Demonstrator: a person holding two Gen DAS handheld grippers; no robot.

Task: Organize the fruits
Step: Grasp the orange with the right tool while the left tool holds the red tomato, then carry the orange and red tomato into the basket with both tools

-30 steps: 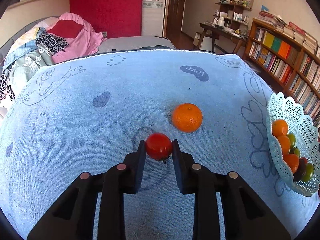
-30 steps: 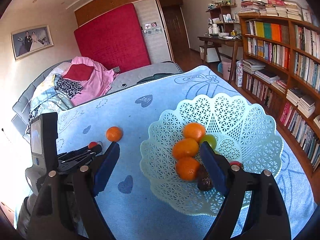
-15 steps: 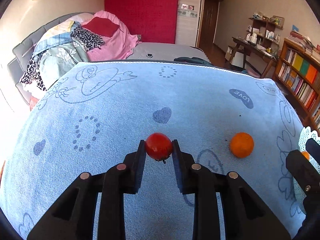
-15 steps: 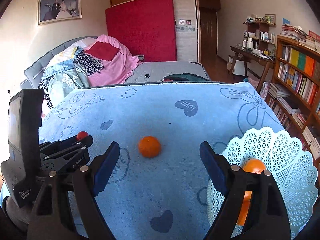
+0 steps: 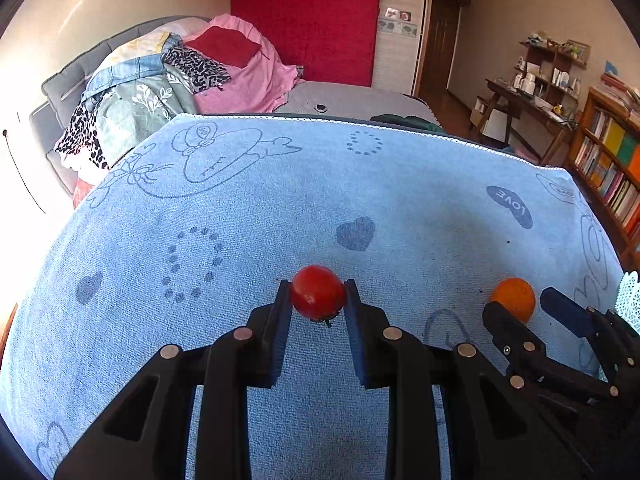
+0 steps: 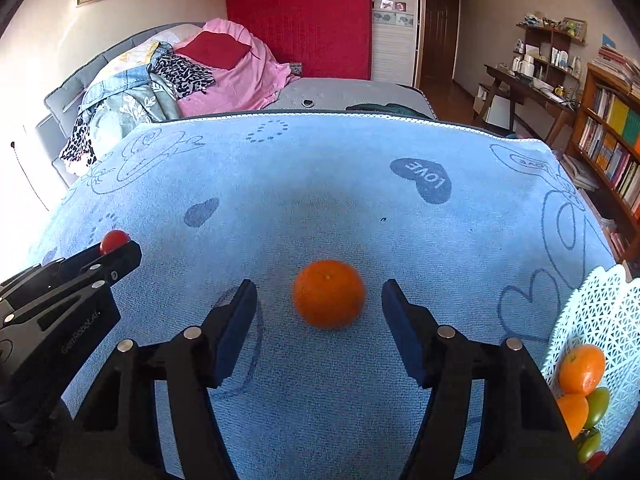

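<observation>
A pale blue towel [image 6: 320, 184] printed with hearts covers the work surface in a bedroom, and nearest the right wrist camera the right gripper [image 6: 318, 308] stands with its two blue pads either side of the orange [image 6: 328, 299], a clear gap showing on each side, so nothing is gripped yet. The fruit is round with no long axis to line up; it lies dead ahead between the fingertips, and this hand is plainly the nearer one. Its jaws have just been closing, narrower than in the earlier frames, and the orange, which then lay further ahead of the fingers, now sits between them. Off to the left the left gripper [image 5: 318, 300] is clamped on a small red tomato [image 5: 318, 291], held above the towel as before. At the right edge sits the white lattice basket [image 6: 592, 308], already holding oranges and green fruit.
</observation>
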